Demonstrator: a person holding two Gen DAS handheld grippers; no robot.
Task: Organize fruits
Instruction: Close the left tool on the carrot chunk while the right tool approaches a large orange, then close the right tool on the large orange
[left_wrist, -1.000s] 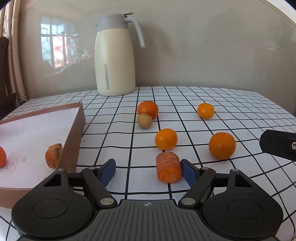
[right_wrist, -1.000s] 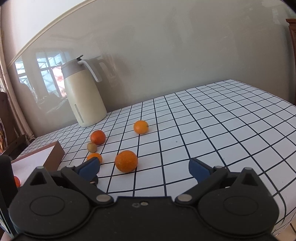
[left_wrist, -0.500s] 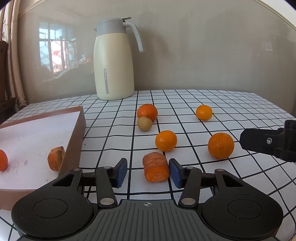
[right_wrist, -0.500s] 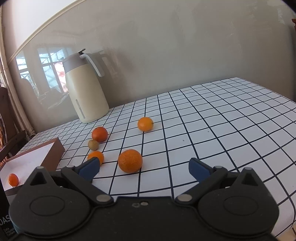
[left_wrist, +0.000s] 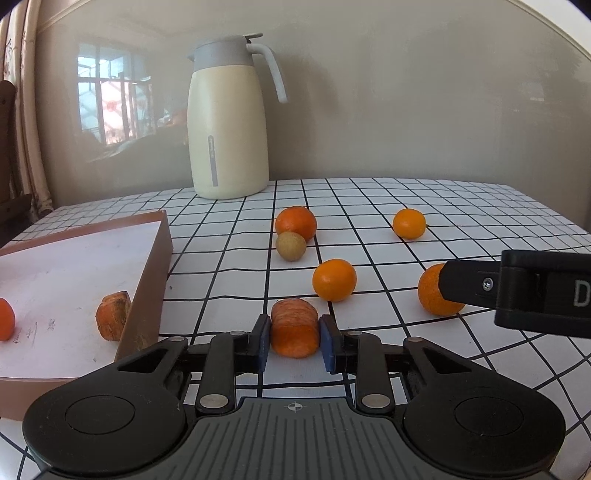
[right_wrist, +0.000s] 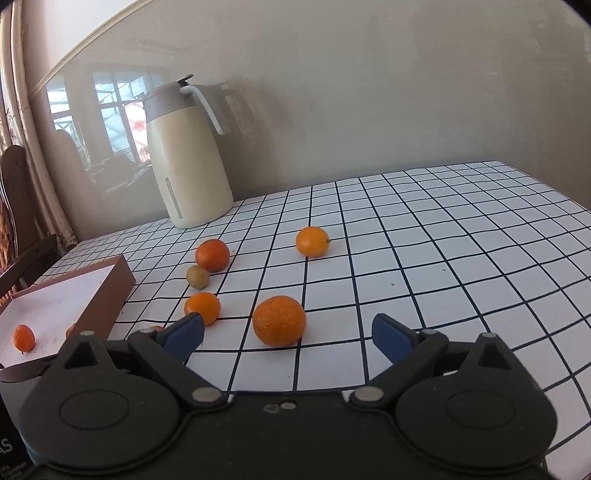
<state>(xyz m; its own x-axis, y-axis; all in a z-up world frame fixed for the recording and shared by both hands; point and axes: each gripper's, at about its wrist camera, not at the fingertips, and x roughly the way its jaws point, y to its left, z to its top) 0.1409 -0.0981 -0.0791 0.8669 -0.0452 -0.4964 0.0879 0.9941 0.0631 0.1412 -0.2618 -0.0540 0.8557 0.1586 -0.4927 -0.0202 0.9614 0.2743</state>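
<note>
**Carrot chunk caught between our left pads**

Grip is the news here: a second ago our left gripper (left_wrist: 294, 341) stood wide around the short orange carrot chunk (left_wrist: 294, 328) on the white tablecloth with the black grid (left_wrist: 406, 373); now its blue pads (left_wrist: 263, 341) press on both flanks of the chunk, which still rests on the cloth. We judge the pick secured and ready to lift.

Our right gripper (right_wrist: 288, 334) has slid closer to the large dimpled orange mandarin (right_wrist: 279, 320); its jaws are closing from wide, with the mandarin just ahead of the gap and not yet touched by either pad.

The brown cardboard box with the white floor (left_wrist: 147, 291) lies just left of the held chunk. It already holds a second carrot stub (left_wrist: 112, 319) against its near wall and a small orange fruit (left_wrist: 5, 324) farther left.

Four fruits wait loose beyond the chunk: a smooth orange citrus (left_wrist: 334, 279), a small tan round fruit (left_wrist: 291, 246) touching a darker orange mandarin (left_wrist: 296, 223), and a small yellow-orange citrus (left_wrist: 409, 223) well apart to the right. A cream thermos jug with a grey lid (left_wrist: 229, 122) stands at the back.

By our reading, sorting is early: most pieces remain outside the box.
</note>
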